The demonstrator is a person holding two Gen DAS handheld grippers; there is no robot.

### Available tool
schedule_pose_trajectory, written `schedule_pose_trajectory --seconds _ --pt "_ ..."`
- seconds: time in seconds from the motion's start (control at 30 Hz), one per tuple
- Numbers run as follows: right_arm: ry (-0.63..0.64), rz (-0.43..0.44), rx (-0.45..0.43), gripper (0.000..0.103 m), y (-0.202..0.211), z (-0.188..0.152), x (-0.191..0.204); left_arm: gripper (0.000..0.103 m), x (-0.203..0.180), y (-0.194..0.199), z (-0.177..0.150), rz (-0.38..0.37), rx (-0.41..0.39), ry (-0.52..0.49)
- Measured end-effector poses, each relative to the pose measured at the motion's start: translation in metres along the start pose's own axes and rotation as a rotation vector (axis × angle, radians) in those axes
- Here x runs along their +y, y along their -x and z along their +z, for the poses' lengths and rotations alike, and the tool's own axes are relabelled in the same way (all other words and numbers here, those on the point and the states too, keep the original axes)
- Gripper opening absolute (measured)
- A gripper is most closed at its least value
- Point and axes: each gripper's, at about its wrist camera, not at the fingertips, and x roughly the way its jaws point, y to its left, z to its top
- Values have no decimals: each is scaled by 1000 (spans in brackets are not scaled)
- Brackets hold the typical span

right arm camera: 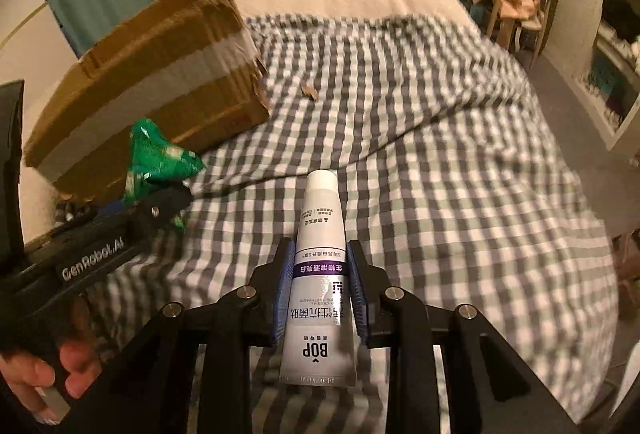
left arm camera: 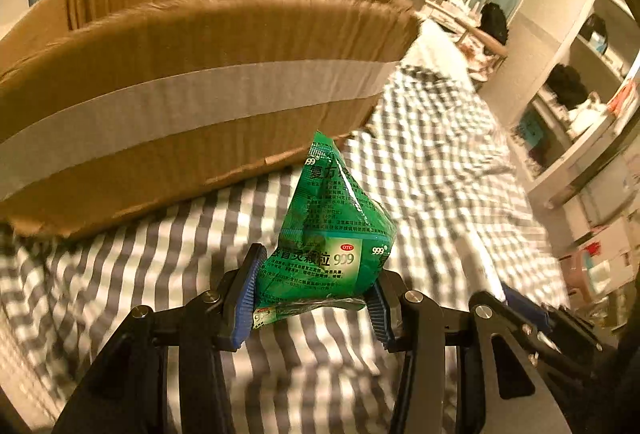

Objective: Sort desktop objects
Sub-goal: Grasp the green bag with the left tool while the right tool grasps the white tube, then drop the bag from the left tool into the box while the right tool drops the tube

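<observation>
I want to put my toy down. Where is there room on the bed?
The checked blanket is bare right of the cardboard box, up to the pale bed edge. It is crowded by the box, where the left hand-held gripper holds a green packet.

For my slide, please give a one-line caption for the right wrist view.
Right tool grips a toothpaste tube over a checked bedspread; left tool holds a green packet near a cardboard box.
</observation>
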Motion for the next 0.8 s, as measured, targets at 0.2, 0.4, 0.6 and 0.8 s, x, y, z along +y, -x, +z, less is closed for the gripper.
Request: schedule_pose_trajectory --seconds 0.2,0.4,0.6,0.8 --pt "13 18 -91 26 50 22 19 48 7 62 -3 32 -126 -11" --pt "44 115 -204 26 86 65 60 48 13 116 31 43 -291 -14" --pt "76 199 -278 26 90 121 96 48 34 148 86 84 -441 26" --pt "81 211 -319 26 62 159 133 48 70 121 123 139 -453 163"
